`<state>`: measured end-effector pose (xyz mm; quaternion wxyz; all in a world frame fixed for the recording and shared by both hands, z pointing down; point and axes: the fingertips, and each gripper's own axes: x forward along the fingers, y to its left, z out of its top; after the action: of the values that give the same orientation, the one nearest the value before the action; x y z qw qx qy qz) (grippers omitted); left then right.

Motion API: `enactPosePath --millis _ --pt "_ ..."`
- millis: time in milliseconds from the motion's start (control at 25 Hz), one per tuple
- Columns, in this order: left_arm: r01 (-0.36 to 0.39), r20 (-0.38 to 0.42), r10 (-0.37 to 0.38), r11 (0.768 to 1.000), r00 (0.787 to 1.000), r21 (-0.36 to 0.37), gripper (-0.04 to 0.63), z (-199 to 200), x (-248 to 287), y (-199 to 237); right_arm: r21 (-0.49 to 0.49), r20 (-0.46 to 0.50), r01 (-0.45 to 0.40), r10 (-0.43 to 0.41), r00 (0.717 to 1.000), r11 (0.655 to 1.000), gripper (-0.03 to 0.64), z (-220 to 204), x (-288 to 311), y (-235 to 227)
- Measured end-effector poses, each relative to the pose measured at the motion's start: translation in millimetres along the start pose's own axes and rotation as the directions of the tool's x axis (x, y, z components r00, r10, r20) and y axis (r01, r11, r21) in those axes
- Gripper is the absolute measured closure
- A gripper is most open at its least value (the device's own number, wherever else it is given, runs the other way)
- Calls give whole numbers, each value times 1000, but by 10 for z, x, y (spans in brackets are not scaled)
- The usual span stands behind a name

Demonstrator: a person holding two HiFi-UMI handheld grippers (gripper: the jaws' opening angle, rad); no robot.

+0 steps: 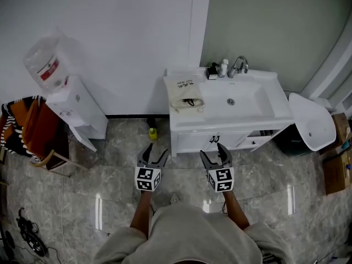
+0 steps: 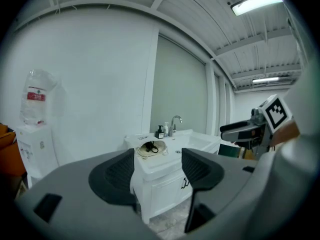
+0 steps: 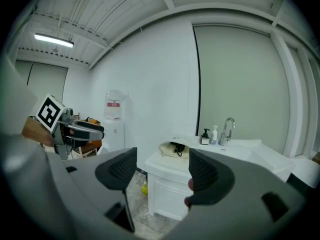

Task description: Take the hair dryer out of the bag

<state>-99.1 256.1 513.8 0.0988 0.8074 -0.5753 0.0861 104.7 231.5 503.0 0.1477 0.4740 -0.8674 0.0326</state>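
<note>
**Q:** State of the task?

**A:** Not begun. My left tongs (image 1: pixel 154 154) stand open with nothing between the jaws, well short of the counter (image 1: pixel 181 124). The bag (image 1: pixel 186 95) lies flat on it, left of the basin (image 1: pixel 242 100), untouched. A dark piece in its mouth I take for the dryer (image 1: pixel 190 102), so it is not out. My right tongs (image 1: pixel 214 154) are likewise open and empty.

**Q:** Orientation?

**A:** The bag's long axis runs from the wall toward me, mouth at my end. Too little of the dryer shows to tell which way it points. Left to do: approach, grip, draw out.
</note>
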Motion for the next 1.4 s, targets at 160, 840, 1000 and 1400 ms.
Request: enactPosePath --millis 160,840,1000,1400 --pt "15 -4 -15 1000 1000 -1 319 43 244 245 -3 -3 14 -14 1000 1000 310 82 317 -30" --pt "82 -61 -81 996 995 21 319 5 828 598 41 -51 52 -49 997 998 321 -14 927 -138" --pt "74 -65 -73 997 995 20 319 0 936 673 38 -55 38 -36 998 999 321 -29 1084 -166" --pt "66 -79 -64 998 995 23 319 117 1626 859 48 -43 6 -4 999 999 321 38 1746 -517"
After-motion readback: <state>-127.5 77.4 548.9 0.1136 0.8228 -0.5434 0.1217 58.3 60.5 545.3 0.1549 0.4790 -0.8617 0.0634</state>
